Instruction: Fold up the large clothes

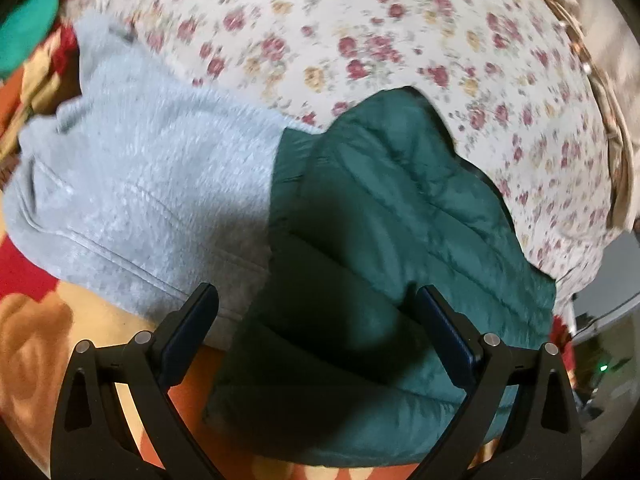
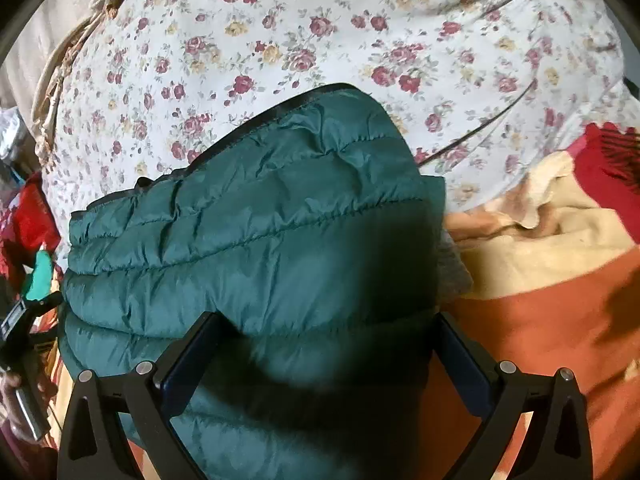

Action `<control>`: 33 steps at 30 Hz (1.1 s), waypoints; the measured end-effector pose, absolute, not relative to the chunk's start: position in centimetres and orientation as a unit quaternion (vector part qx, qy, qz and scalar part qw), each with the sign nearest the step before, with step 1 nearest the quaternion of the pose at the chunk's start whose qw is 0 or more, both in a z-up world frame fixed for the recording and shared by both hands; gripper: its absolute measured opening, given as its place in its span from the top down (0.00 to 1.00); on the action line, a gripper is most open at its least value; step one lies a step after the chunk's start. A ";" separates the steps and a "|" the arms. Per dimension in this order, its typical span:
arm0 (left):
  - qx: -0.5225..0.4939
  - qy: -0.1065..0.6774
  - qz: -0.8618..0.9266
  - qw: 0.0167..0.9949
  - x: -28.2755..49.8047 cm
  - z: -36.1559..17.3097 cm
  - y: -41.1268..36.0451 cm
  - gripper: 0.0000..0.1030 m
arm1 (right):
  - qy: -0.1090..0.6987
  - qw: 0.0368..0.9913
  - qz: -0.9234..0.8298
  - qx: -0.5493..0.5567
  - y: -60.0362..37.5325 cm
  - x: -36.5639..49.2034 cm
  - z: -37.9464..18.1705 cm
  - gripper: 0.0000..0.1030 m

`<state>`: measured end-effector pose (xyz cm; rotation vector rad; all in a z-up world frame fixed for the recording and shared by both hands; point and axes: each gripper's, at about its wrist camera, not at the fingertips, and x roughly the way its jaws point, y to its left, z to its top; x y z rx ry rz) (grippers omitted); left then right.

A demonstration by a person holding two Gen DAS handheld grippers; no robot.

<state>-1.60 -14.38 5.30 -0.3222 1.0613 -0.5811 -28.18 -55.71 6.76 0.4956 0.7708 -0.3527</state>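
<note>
Our left gripper (image 1: 318, 320) and right gripper (image 2: 328, 344) gape empty over the green puffer jacket (image 2: 256, 240) (slippery quilting); we risk it springing unfolded.

We see soft, even light in both fisheye views, with dark vignetted corners and bent edges. The left view smears with motion blur across the floral sheet (image 1: 360, 40); the right view is sharper. A heavy shadow falls on the green puffer jacket (image 2: 248, 248) near the lens.

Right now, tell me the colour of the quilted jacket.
Dark green quilted jacket with thin black edge trim, clearest in the right wrist view.
</note>
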 end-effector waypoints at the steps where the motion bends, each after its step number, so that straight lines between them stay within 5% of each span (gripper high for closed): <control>1: -0.156 0.503 -0.273 0.805 -1.3 4.9 -14.3 0.04 | 0.369 0.882 -0.163 0.243 -56.1 -28.0 6.5 0.00; 23: -0.209 0.541 -0.333 0.744 1.4 1.8 -17.9 0.01 | 0.364 0.873 -0.060 0.319 -59.6 -25.6 2.9 0.00; 25: -0.210 0.540 -0.344 0.739 1.3 2.0 -18.0 0.12 | 0.357 0.876 -0.064 0.318 -59.3 -25.9 3.1 0.00; 30: -0.207 0.530 -0.370 0.735 0.5 3.7 -17.4 0.49 | 0.325 0.891 -0.074 0.309 -57.5 -27.3 5.1 0.42; 33: -0.197 0.521 -0.376 0.741 -0.3 4.8 -16.9 0.58 | 0.316 0.893 -0.067 0.312 -57.0 -28.0 6.4 0.53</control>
